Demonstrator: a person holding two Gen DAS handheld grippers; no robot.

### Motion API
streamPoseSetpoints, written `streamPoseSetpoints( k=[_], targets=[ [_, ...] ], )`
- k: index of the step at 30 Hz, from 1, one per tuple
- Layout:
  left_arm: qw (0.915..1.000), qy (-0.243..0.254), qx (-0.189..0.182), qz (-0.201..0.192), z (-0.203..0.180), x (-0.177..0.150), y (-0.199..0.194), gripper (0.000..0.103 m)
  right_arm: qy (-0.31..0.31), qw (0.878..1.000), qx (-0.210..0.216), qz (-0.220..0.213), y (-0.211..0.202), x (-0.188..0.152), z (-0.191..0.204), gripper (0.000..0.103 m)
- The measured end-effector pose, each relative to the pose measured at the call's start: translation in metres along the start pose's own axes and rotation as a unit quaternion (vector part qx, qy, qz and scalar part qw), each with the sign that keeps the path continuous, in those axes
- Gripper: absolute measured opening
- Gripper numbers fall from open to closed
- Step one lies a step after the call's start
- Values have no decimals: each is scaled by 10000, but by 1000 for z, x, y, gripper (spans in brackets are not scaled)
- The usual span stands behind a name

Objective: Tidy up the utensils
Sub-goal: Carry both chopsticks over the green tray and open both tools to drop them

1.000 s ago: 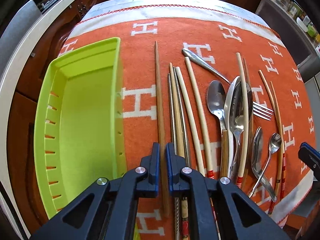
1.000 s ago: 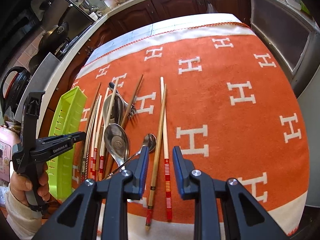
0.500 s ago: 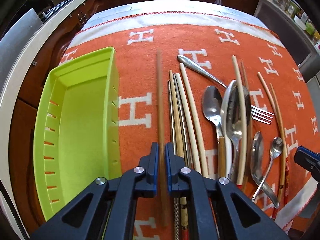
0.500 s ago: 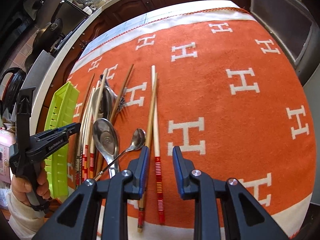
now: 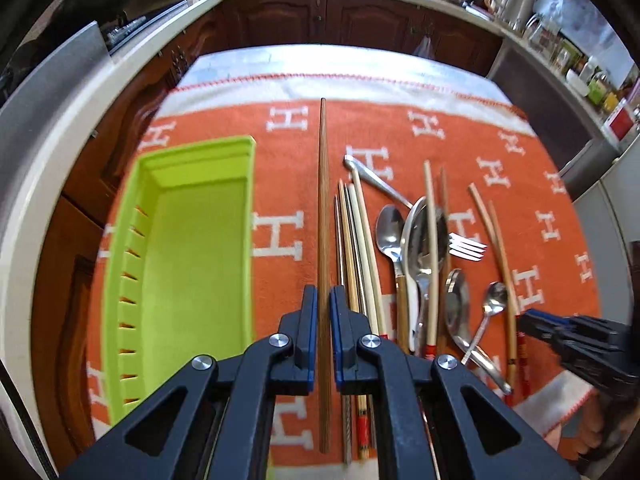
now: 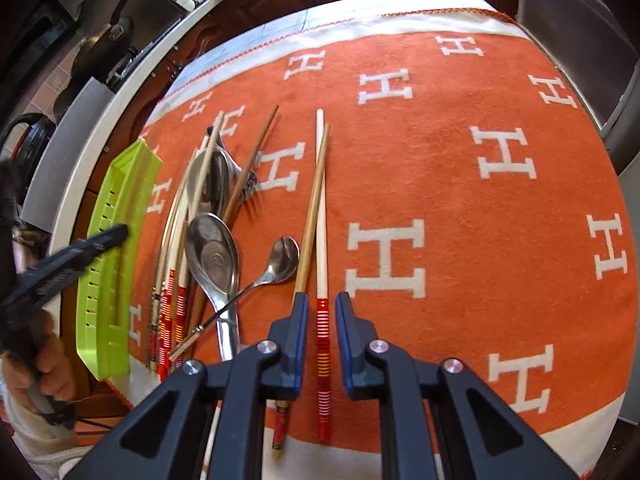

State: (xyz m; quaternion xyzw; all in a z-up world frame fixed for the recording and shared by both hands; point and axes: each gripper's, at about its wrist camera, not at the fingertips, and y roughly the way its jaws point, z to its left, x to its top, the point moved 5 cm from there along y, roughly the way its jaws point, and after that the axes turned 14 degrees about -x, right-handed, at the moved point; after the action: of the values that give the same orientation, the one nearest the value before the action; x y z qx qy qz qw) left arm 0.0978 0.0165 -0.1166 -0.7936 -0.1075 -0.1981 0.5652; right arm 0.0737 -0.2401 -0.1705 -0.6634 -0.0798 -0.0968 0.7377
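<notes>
- Brown wood runs straight through the left hand-held gripper (image 5: 323,316): a dark wooden chopstick (image 5: 322,216) is clamped between its pads, the jaws almost together, the stick's long axis in line with the fingers and pointing toward the far edge of the bench.
- That chopstick appears lifted clear of the orange blanket (image 5: 520,184) rather than lying on it.
- Just to its left, along the left edge of the bench, lies the lime-green tray (image 5: 120,280), empty, its long side parallel to the held stick. The move ahead looks like a short sideways carry with little turning needed.
- The right hand-held gripper (image 6: 321,320) hangs over the near edge of the blanket, jaws closing around a pale chopstick with a red-striped end (image 6: 321,216); gaps show on both sides, so the pads do not press it yet.
- A tan chopstick (image 6: 313,208) lies touching that one on the left and passes under the left finger, so the closing jaws may catch or nudge it.
- The remaining spoons, fork (image 5: 466,245) and chopsticks lie heaped between the two hands, handles toward the near edge, nearer the left hand and the tray.
</notes>
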Motion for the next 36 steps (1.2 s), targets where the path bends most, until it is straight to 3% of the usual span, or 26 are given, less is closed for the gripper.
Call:
streamPoseSetpoints(
  k=[6,9,12,15,22,29,32,36],
  targets=[
    [9984,97,293,-468,18,11,-60,4,-271,9988,-355,-181,2,2,9,11],
    [9972,86,527,-515,34,11,-72,4,-558,9948,-769,-359,2,2,19,6],
    [9968,-133,687,-385,57,2,-70,4,-578,9931,-946,-383,2,4,23,6],
    [9967,-317,720,-195,76,-14,-59,4,-364,9949,-863,-375,-5,6,20,5],
    [9976,-440,535,89,85,-39,-32,5,184,9934,-690,-899,-59,19,16,5],
    [9973,-461,545,-177,84,-40,-39,36,71,9951,235,-954,-102,34,64,5],
    [9954,-480,732,-376,87,-36,-51,58,-182,9949,652,-746,-106,36,101,5],
    [9932,-560,838,-590,93,-29,-69,74,-445,9934,993,-352,-92,38,156,5]
  ],
)
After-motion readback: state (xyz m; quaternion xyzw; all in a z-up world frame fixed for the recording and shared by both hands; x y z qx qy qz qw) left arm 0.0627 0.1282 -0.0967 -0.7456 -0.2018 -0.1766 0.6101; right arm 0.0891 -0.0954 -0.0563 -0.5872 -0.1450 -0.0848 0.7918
